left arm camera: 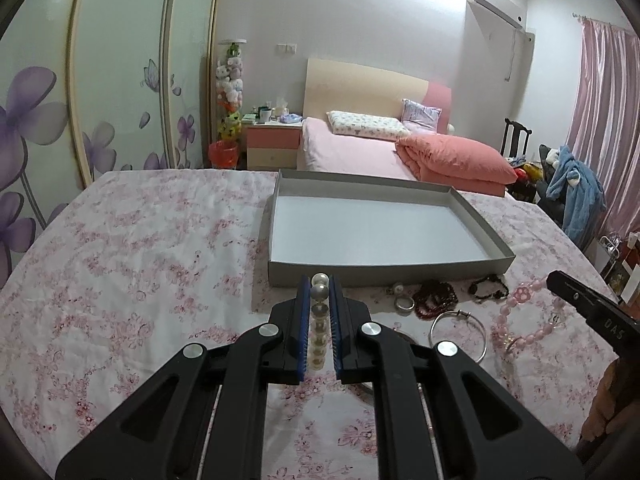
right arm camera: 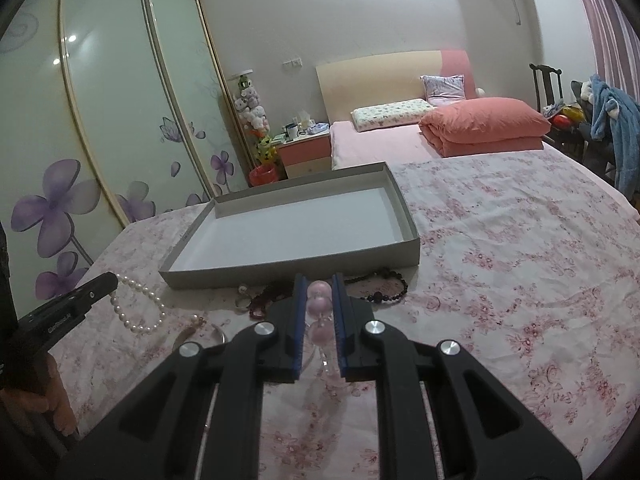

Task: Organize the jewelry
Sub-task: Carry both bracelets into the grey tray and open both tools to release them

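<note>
The floral bedspread (left arm camera: 132, 240) carries all items. On it sits a shallow grey tray (left arm camera: 276, 200), open side up, its long axis running across the left wrist view and angled up to the right in the right wrist view; its near wall stands just beyond the jewelry.

The left gripper (left arm camera: 319, 280) is clamped on a white pearl strand (left arm camera: 319, 322); the beads line up between the blue pads along the finger axis, pointing toward the tray's near wall. In the right wrist view the rest of the strand hangs from that gripper in a loop down to the spread.

The right gripper (right arm camera: 319, 280) is clamped on a pink bead necklace (right arm camera: 319, 304), its beads likewise in line with the fingers.

Lying in front of the tray: a silver bangle (left arm camera: 458, 334), a dark red bead bracelet (left arm camera: 436, 298), a black bead bracelet (left arm camera: 489, 287), a silver ring (left arm camera: 405, 304).

Writing: "OAS" on the right gripper's side in the left wrist view; the lettering on the left gripper's side is too blurred to read.
</note>
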{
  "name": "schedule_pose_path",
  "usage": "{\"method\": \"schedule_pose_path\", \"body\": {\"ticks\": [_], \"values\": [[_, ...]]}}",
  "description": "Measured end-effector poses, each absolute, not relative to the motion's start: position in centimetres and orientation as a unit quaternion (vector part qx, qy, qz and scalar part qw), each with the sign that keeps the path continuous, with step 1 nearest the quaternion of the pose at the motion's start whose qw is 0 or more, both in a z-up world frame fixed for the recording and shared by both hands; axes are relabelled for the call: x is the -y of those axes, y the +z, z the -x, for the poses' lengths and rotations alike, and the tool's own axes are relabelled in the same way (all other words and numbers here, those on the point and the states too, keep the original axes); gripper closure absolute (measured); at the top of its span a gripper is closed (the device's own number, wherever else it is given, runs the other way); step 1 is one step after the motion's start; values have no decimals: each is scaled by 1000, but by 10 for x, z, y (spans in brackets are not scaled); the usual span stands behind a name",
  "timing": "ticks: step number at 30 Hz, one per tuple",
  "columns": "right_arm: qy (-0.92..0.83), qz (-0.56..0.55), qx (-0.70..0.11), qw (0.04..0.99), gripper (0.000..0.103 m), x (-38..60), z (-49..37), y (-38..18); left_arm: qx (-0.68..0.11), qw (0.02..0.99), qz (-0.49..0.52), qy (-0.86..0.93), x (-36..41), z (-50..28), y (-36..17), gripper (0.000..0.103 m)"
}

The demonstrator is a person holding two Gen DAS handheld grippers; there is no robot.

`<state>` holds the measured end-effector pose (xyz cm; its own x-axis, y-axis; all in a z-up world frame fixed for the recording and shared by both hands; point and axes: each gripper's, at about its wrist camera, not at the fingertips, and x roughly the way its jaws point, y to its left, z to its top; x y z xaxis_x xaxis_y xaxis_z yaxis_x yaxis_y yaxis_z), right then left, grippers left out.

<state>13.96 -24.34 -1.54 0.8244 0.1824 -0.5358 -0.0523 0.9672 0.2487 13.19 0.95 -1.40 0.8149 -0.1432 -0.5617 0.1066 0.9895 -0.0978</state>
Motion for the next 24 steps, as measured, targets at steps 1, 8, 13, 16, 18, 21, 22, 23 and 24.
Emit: {"method": "schedule_pose_path", "body": {"ticks": [1,8,13,16,18,21,22,23,24], "values": [[61,-112,-289,949,90,244,-140,-16,-295,953,31,-66,-9,-131,-13,93],[59,-109,-273,954,90,242,-140,-3,-276,959,28,-66,-4,-129,-4,93],[59,-100,-256,960,90,236,-143,9,-263,962,24,-65,3,-132,6,93],[59,-94,-243,964,90,233,-147,18,-254,965,20,-63,7,-136,12,93],[59,-92,-236,966,90,231,-150,22,-247,967,19,-62,9,-139,16,93],[59,-89,-225,968,90,227,-158,28,-238,969,13,-61,14,-145,22,93],[58,-87,-222,970,90,226,-162,30,-234,970,11,-61,16,-148,24,93],[58,-85,-218,970,90,225,-165,31,-231,971,9,-61,18,-150,25,93],[56,-83,-214,972,90,224,-170,33,-229,971,8,-61,19,-153,26,93]]}}
